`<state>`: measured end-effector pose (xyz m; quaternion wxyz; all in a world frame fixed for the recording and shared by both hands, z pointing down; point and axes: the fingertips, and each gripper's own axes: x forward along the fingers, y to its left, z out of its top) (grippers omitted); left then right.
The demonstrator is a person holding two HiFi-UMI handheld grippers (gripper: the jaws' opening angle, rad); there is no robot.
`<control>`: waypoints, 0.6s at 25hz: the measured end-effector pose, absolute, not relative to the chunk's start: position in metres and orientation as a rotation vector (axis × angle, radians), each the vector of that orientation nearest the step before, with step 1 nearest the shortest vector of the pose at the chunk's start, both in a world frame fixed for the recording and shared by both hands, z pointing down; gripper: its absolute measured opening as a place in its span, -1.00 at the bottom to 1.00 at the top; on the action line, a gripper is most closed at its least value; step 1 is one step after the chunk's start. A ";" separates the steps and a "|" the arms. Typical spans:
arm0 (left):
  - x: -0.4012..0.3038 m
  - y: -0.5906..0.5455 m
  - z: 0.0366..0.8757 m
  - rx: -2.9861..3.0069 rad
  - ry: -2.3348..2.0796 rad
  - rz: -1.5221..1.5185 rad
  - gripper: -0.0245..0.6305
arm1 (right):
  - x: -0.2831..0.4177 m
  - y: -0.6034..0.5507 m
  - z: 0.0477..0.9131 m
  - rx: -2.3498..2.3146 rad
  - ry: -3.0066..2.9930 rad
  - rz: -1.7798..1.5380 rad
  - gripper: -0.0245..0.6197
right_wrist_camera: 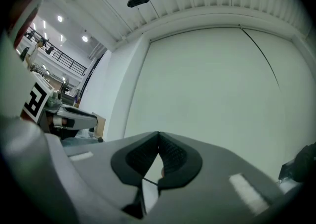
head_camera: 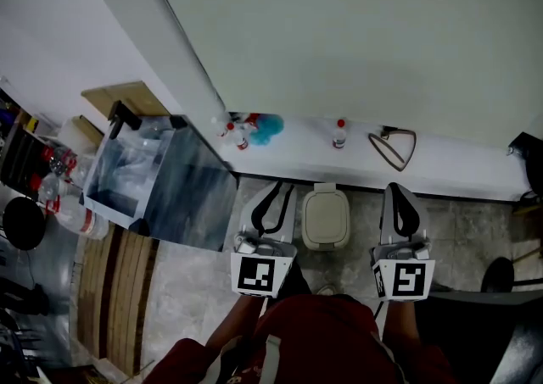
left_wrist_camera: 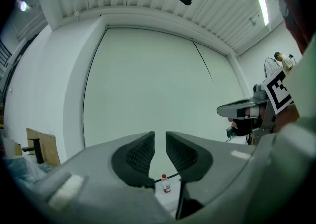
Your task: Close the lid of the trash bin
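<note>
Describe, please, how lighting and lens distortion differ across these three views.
Head view: dim and soft, colours muted, the trash bin lacking crisp edges. Left gripper view: strong fisheye, black rim, edges of the wall bowed, ceiling lamp glaring. Right gripper view: same bowing, near foreground soft, bright ceiling spots upper left.

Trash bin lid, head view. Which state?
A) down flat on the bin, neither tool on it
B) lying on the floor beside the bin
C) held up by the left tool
A: the beige lid covers the top of the trash bin, which stands on the floor between the left tool and the right tool; neither tool grips it.
</note>
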<state>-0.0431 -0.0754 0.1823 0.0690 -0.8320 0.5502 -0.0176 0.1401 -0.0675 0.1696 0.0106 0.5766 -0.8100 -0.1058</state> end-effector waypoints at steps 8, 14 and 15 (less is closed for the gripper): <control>-0.050 -0.078 0.183 -2.498 1.699 -0.018 -0.93 | 0.137 -0.067 0.175 1.781 -2.520 -0.326 -0.92; -0.058 -0.078 0.186 -2.494 1.731 -0.012 -0.93 | 0.135 -0.065 0.174 1.761 -2.524 -0.338 -0.92; -0.059 -0.077 0.186 -2.493 1.736 -0.012 -0.93 | 0.135 -0.064 0.174 1.762 -2.525 -0.336 -0.92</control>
